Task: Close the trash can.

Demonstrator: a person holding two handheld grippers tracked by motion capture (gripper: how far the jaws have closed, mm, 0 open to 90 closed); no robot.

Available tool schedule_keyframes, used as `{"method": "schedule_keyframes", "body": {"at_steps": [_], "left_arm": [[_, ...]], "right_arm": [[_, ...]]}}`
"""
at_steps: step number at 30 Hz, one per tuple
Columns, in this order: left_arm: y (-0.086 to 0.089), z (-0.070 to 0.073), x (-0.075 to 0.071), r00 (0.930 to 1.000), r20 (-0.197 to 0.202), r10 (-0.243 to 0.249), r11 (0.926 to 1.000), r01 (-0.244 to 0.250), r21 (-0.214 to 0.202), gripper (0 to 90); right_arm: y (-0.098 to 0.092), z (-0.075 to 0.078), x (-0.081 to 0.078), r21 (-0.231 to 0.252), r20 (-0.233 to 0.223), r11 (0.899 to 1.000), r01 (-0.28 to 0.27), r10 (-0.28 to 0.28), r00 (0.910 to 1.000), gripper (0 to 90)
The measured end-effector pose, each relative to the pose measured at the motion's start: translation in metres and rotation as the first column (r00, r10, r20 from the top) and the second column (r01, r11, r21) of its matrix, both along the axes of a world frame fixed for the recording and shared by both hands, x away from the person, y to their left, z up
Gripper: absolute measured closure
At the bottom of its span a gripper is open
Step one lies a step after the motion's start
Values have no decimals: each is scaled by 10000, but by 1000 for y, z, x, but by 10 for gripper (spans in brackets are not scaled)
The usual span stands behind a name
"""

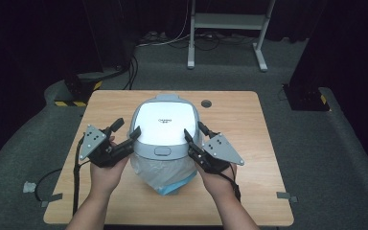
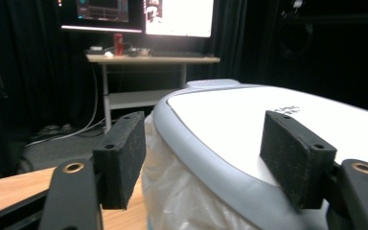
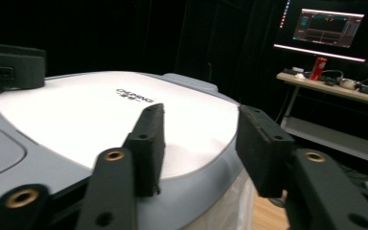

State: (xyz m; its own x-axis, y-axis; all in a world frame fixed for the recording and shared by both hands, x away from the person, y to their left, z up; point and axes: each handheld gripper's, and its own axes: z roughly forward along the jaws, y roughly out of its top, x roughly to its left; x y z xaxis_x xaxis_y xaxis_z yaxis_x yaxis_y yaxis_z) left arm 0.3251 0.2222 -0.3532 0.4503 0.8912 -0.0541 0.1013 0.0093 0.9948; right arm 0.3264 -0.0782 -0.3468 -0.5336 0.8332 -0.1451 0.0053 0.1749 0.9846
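A bin with a white lid (image 1: 165, 122) and a grey rim stands mid-table, lined with a translucent plastic bag (image 1: 160, 175) that bulges out below its front over something blue (image 1: 175, 188). My left gripper (image 1: 128, 128) is at the lid's left edge. In the left gripper view (image 2: 203, 153) its jaws are open and straddle the rim, one pad (image 2: 297, 158) over the white lid (image 2: 230, 120), the other (image 2: 122, 158) outside by the bag (image 2: 172, 191). My right gripper (image 1: 195, 129) mirrors it at the right edge (image 3: 199, 143), open, one pad (image 3: 148, 139) on the lid (image 3: 86, 110), one (image 3: 261, 148) outside.
The wooden table (image 1: 239, 124) has a round cable hole (image 1: 206, 103) behind the bin. A white desk frame (image 1: 227, 21) and floor cables lie beyond it. Lit monitors (image 2: 177, 17) stand above a desk (image 2: 148, 58) with a red can (image 2: 118, 44). Dark curtains surround the area.
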Motion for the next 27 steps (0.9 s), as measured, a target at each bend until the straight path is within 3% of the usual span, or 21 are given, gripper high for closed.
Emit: {"method": "schedule_keyframes", "body": {"at_steps": [3,9,13,17,20,23,24,27], "left_arm": [[9,4,6,9995,-314,64,9999,-67,-125,307],[40,3,12,9963,-423,747,9965,-762,-344,303],[63,-12,15,9894,-875,1160,9926,-1188,-270,306],[80,-38,16,9770,-1534,1483,9888,-1486,94,308],[88,-63,16,9626,-2146,1657,9860,-1575,549,309],[95,-92,18,9390,-2960,1752,9831,-1506,1039,308],[97,-102,18,9291,-3245,1774,9821,-1461,1188,308],[103,-129,19,8877,-4282,1692,9816,-1130,1536,296]], "right_arm": [[-1,8,5,-152,-258,9999,-30,26,9997,454],[-8,19,13,-75,-148,9996,256,-257,9996,424],[-21,16,18,148,-349,9981,604,-598,9976,418],[-40,2,23,261,-700,9931,1143,-1122,9912,417],[-52,-14,27,150,-1069,9880,1536,-1512,9827,416],[-64,-40,34,-346,-1605,9796,1981,-2011,9663,412],[-67,-47,35,-435,-1770,9774,2070,-2114,9612,408],[-79,-76,40,-740,-2454,9689,2362,-2473,9374,402]]}}
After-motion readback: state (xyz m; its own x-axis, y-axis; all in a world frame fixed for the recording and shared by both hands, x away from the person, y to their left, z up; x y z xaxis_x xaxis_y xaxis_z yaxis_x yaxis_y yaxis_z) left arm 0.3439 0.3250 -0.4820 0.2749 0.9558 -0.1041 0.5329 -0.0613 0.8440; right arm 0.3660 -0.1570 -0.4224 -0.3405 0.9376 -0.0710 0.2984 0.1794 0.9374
